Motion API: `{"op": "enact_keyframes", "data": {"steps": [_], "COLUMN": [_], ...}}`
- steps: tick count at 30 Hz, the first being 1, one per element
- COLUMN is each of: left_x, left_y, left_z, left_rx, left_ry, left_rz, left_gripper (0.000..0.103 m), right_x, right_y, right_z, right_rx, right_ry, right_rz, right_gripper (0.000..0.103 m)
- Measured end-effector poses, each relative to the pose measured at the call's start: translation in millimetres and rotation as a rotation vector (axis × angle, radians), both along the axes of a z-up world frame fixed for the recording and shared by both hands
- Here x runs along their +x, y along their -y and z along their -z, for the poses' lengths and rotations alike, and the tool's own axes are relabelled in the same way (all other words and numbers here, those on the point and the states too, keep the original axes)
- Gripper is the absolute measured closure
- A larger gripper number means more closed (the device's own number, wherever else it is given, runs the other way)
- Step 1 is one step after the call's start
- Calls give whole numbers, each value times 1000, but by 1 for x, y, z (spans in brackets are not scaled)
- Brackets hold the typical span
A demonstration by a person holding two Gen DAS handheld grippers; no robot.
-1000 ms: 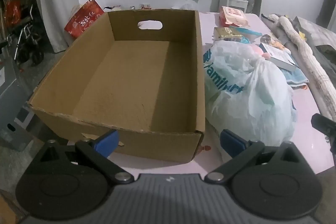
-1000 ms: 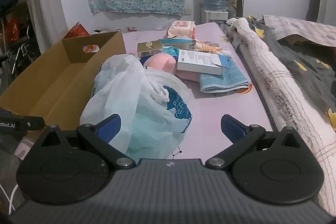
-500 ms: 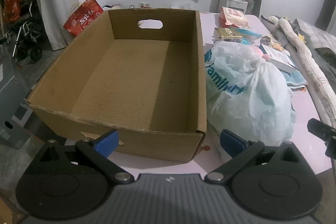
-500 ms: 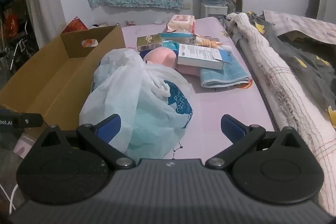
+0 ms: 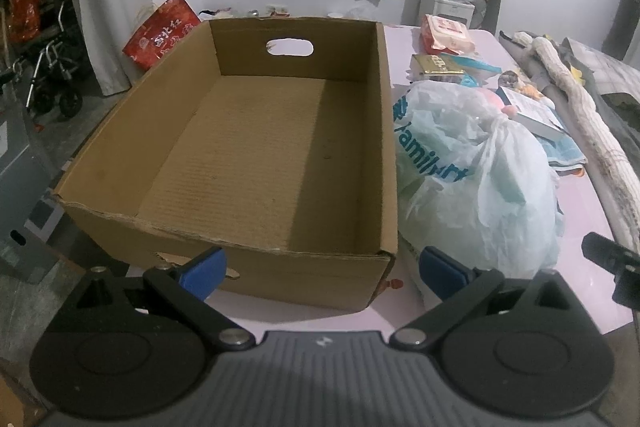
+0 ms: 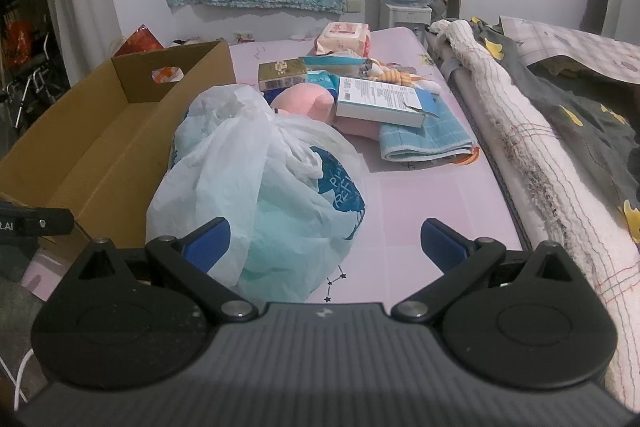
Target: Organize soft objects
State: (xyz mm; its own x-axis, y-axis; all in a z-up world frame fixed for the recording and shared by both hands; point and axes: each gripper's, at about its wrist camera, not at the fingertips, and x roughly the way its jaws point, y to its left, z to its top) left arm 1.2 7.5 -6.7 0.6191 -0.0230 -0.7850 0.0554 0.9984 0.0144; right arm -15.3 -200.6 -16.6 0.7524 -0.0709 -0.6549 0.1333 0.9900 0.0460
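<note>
Landmark: cardboard box [image 5: 256, 163], open-topped and with nothing inside it, on the pink table [image 6: 432, 211].

Plastic bag: the stuffed white bag [image 6: 260, 195] sits just beside the box's right wall, apparently touching it, at the near end of the table.

Other soft things: a pink plush [image 6: 304, 101] and a folded blue towel [image 6: 428, 141] lie beyond the bag, farther from the box's right wall; a white carton [image 6: 380, 101] rests on top of the towel.

Left gripper: the left gripper [image 5: 322, 269] hangs wide open and empty in front of the box's near wall, aimed into the box, with the bag off to its right.

Right gripper: the right gripper [image 6: 324, 247] is also spread wide and holds nothing; the bag lies straight ahead of it, slightly left of centre, its left finger [image 6: 208, 243] close to the plastic.

Nearer arm: judged to be the right one, since the bag fills its forward view.

Long axis: the bag runs away from the right gripper, parallel to the box's right wall.

Coming move: probably pinch the bag's bunched top and carry it left over the box's right wall.
</note>
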Motion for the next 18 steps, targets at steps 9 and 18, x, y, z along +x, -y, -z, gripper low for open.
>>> {"op": "enact_keyframes", "data": {"steps": [9, 18], "left_x": [0, 0], "left_y": [-1, -1], "left_z": [-1, -3], "left_rx": [0, 1], "left_ry": [4, 8], "left_rz": [0, -4], "left_gripper": [0, 0], "right_x": [1, 2], "right_y": [0, -1], "right_z": [1, 2], "right_rx": [-4, -4], "right_ry": [-4, -6], "right_rz": [-3, -3], "right_gripper": [1, 1]}}
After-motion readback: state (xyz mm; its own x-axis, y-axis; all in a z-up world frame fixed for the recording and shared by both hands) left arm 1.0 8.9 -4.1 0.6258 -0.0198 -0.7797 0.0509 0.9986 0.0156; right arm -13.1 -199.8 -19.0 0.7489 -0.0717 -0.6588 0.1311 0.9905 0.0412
